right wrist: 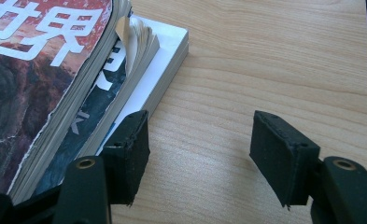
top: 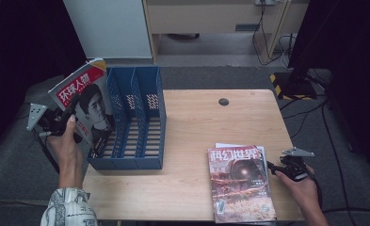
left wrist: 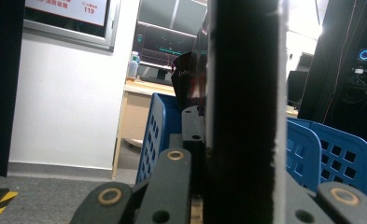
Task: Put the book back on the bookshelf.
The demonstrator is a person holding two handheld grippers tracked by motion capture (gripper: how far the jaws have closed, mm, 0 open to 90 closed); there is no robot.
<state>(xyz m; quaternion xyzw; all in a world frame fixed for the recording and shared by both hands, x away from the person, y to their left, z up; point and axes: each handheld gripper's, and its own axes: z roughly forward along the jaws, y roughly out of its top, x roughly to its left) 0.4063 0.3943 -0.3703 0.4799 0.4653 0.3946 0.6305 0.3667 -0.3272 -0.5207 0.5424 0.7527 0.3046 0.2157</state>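
Left tool [top: 62, 123]: clamped on red-covered magazine [top: 86, 101], held tilted over the left end of the blue file rack [top: 142, 136]. Right tool [top: 277, 168]: jaws parted, empty, beside the magazine stack [top: 241, 183] on the surface [top: 197, 127].

Left tool view: magazine edge [left wrist: 244, 116] upright between the jaws, rack wall [left wrist: 155, 135] behind.

Right tool view: jaws apart, stack's corner [right wrist: 139, 70] just beside them.

Risk: tilted magazine may catch a rack divider and slip.
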